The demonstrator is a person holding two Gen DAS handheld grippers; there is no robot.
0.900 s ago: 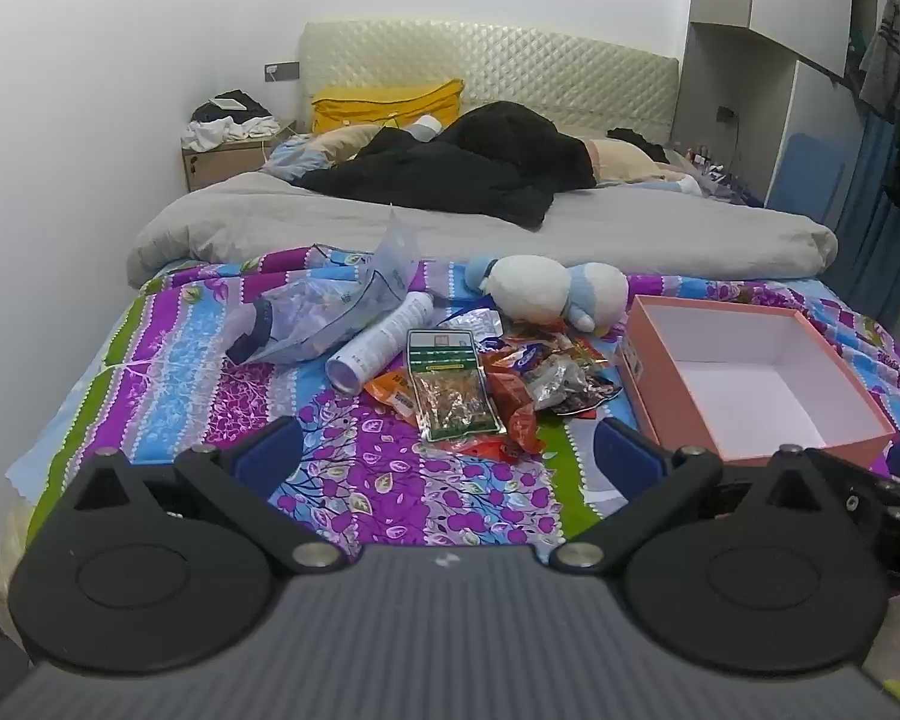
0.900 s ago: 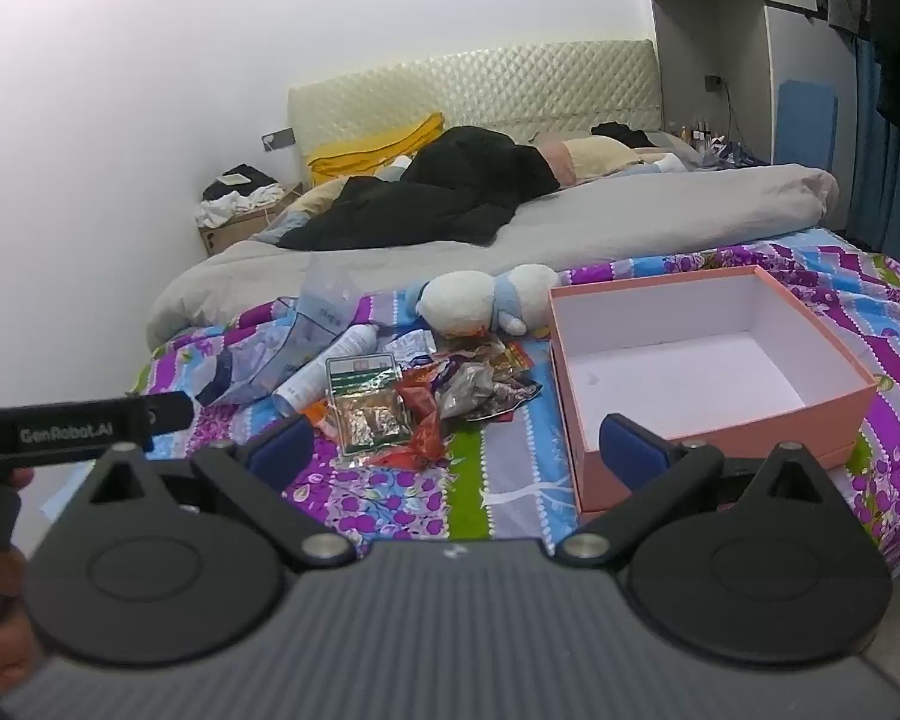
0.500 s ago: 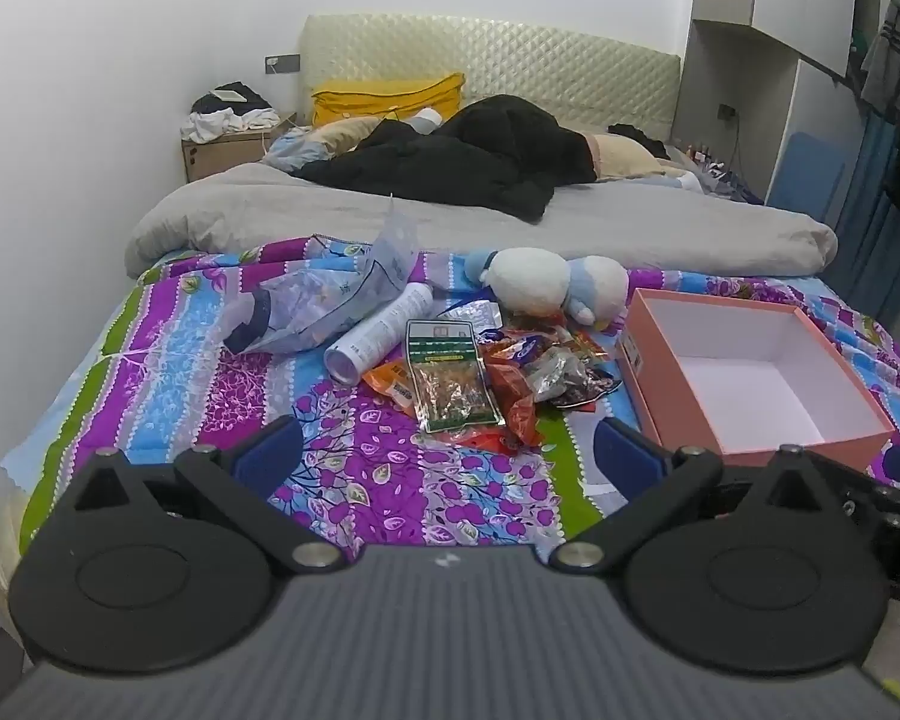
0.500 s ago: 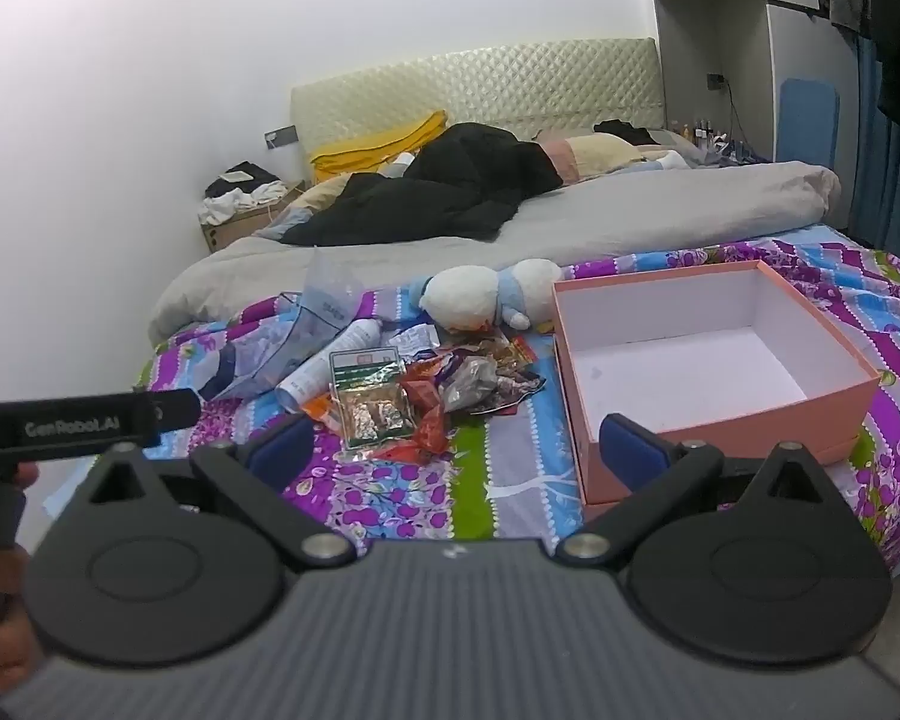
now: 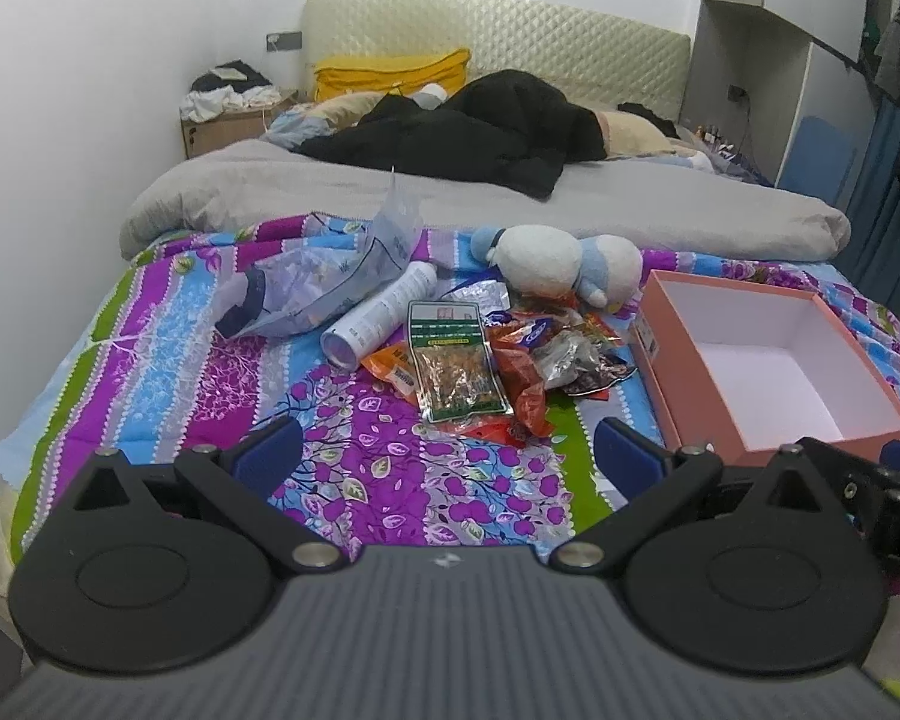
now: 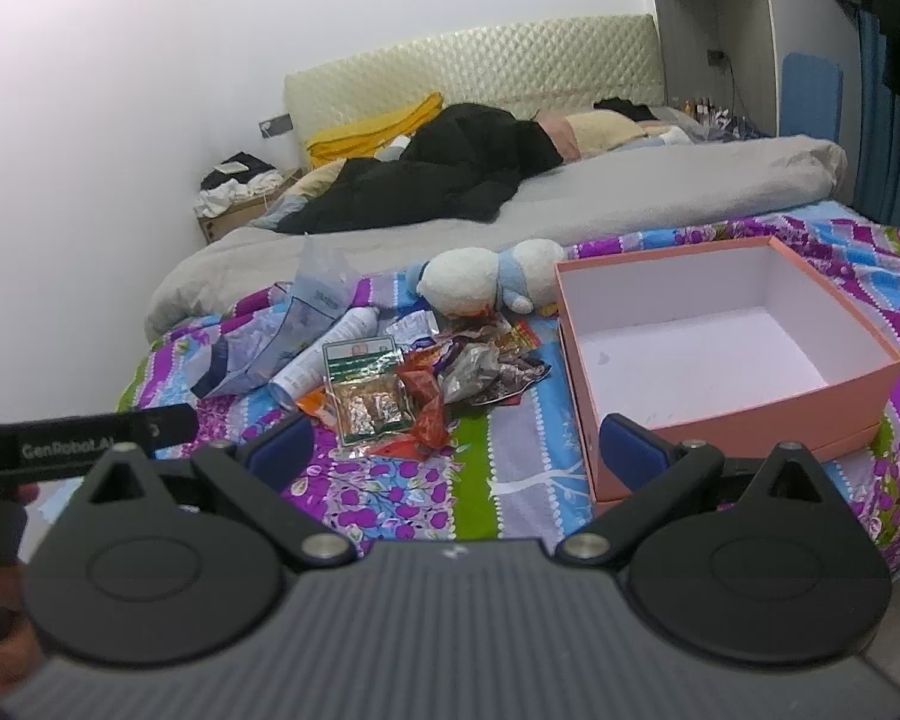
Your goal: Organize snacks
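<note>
A pile of snack packets (image 5: 498, 360) lies on the patterned bedspread, topped by a green-edged clear packet (image 5: 453, 369); the pile also shows in the right wrist view (image 6: 426, 384). An empty pink box (image 5: 768, 372) stands open to the right of the pile and appears in the right wrist view (image 6: 714, 354). My left gripper (image 5: 447, 456) is open and empty, held short of the pile. My right gripper (image 6: 456, 450) is open and empty, between pile and box.
A white tube (image 5: 384, 315), a crumpled clear plastic bag (image 5: 324, 288) and a plush toy (image 5: 564, 267) lie behind the snacks. A grey duvet (image 5: 510, 204) with dark clothes covers the far bed. The wall is at left, a wardrobe at right.
Both grippers have moved slightly forward toward the bed; the snack pile and box look a little closer. Jaws stay open and nothing on the bed has moved.
</note>
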